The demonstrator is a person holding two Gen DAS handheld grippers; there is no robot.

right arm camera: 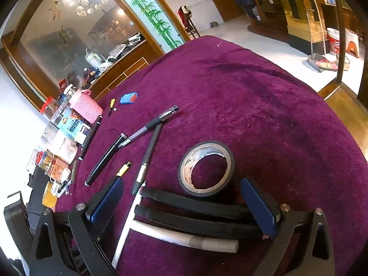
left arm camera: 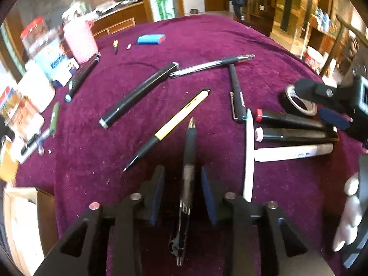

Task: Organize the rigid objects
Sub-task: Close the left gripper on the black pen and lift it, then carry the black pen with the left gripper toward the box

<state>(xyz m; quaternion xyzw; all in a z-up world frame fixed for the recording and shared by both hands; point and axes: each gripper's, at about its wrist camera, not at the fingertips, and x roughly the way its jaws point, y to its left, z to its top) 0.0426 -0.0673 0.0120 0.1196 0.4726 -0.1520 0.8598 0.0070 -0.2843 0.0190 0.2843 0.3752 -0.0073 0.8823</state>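
Here, my view from the rig:
Left gripper (left arm camera: 182, 193): I see its blue pads either side of a dark click pen (left arm camera: 187, 172), a narrow gap showing on each side, so not yet pinching.
Right gripper (right arm camera: 184, 204): spread wide, nothing held, over three markers.
Markers: two black barrels (right arm camera: 195, 214) and a white one (right arm camera: 188, 239) lie side by side, crossing a thin white pen (right arm camera: 125, 230).
Nearby: a glossy black tape roll (right arm camera: 205, 168) lies flat just beyond the markers.
Obstacles: a yellow-and-black pen (left arm camera: 170, 128) lies just left of the click pen; more pens are scattered beyond it.
Surface: a plush magenta cloth (right arm camera: 276, 115), flecked with lint.
Edge: jars and a pink knitted pouch (left arm camera: 80, 39) crowd the cloth's left edge.
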